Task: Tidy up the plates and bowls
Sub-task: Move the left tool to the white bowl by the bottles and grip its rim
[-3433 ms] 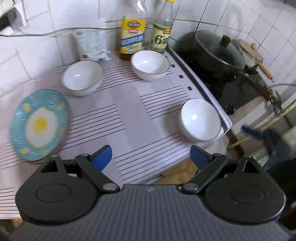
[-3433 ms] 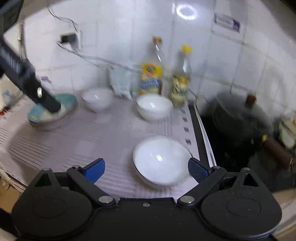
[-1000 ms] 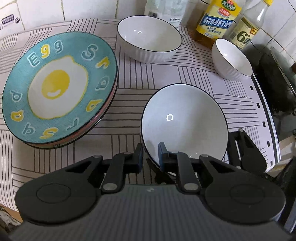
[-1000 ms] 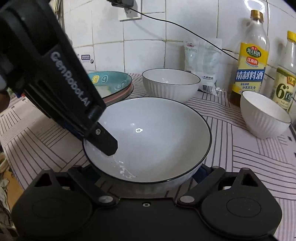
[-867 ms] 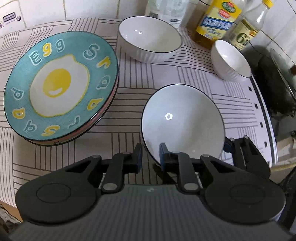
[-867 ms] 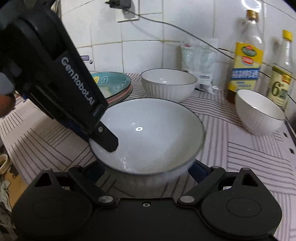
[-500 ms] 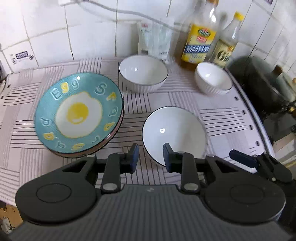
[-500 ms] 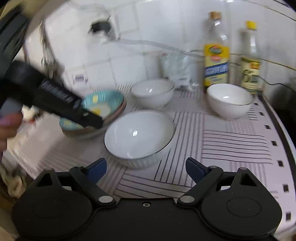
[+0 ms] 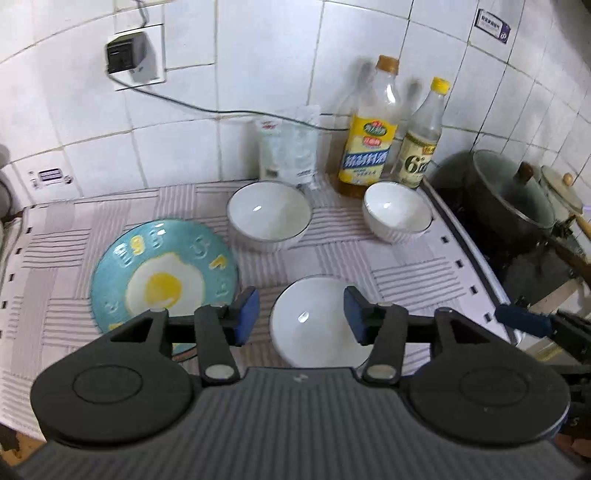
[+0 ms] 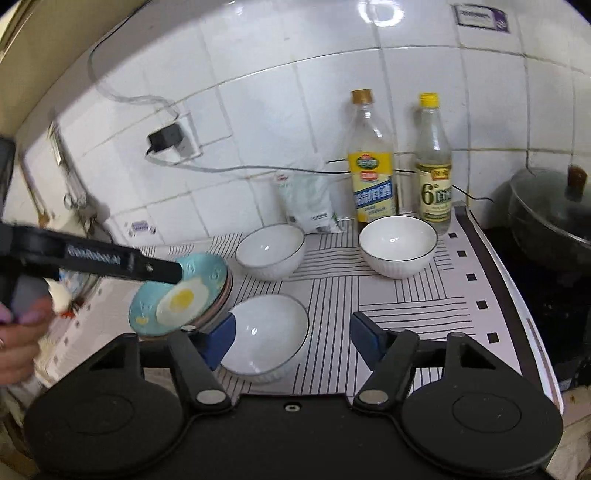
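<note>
Both tools, left tool and right tool, are hovering wide open, gripping nothing. The white black-rimmed ceramic bowl is sitting lower centre on the striped worktop, beside the teal egg-print plate, probably grouping dishes.

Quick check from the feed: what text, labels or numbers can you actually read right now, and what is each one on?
"6°": label of the yellow-capped bottle; its smaller characters are too small.
"Egg": raised letters on the teal plate, partly blurred; the other rim letters are unreadable.
Side print on the left gripper, seen in the right wrist view: blurred.
Yellow and blue label of the brown-capped bottle: Chinese characters, too small to quote.
Wall sticker: unreadable.
White bag: unreadable.
</note>
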Demonstrator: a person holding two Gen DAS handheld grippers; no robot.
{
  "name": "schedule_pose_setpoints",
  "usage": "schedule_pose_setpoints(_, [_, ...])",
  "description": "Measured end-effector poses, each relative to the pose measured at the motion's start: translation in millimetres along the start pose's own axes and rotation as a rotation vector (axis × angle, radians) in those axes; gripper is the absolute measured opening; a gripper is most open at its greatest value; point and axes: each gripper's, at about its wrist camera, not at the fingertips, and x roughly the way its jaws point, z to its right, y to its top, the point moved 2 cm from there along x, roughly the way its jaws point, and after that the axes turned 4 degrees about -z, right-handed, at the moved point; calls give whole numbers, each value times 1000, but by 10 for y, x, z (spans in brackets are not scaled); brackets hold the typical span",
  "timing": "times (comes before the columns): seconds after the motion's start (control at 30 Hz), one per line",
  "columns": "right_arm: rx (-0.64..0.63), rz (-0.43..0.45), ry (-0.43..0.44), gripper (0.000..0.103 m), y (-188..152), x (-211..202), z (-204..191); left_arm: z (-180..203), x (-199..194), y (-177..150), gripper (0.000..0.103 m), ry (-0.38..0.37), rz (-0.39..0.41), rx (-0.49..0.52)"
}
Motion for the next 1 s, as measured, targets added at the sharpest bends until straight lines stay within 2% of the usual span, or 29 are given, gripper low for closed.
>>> schedule_pose_setpoints(0.03, [14,-6,-2,69,18,16,35,32,33,31,56,-14,-2,2])
schedule_pose_setpoints(0.13, [57,-14,-33,63,114,102,192,144,194,165,56,-45,-2,19])
schedule_pose_setpoints(0.23, [101,-28,-43,61,235,220,339,217,353,329,57,-81,-1,-7])
schedule_pose_setpoints(0.3, [97,-62,-46,60,315,334,394,257,497,456,57,-95,-15,-8])
schedule_pose_setpoints(0.4, [84,-51,-80,61,427,452,435,275,673,629,57,-115,-30,-17])
schedule_pose_setpoints(0.53, [128,-46,-86,61,549,685,600,359,938,815,57,-157,-75,-25])
schedule_pose_setpoints(0.67, [201,-43,-107,60,619,955,864,499,1288,976,57,-169,-111,4])
schedule_pose_setpoints(0.77, [240,-25,-121,60,662,1163,1034,586,1569,1076,60,-198,-151,7])
schedule_pose_setpoints(0.93, [292,-22,-210,59,650,1551,1254,747,2047,1152,60,-182,-221,45])
schedule_pose_setpoints(1.0, [332,-19,-243,54,633,1658,1358,800,2232,1163,60,-183,-249,46])
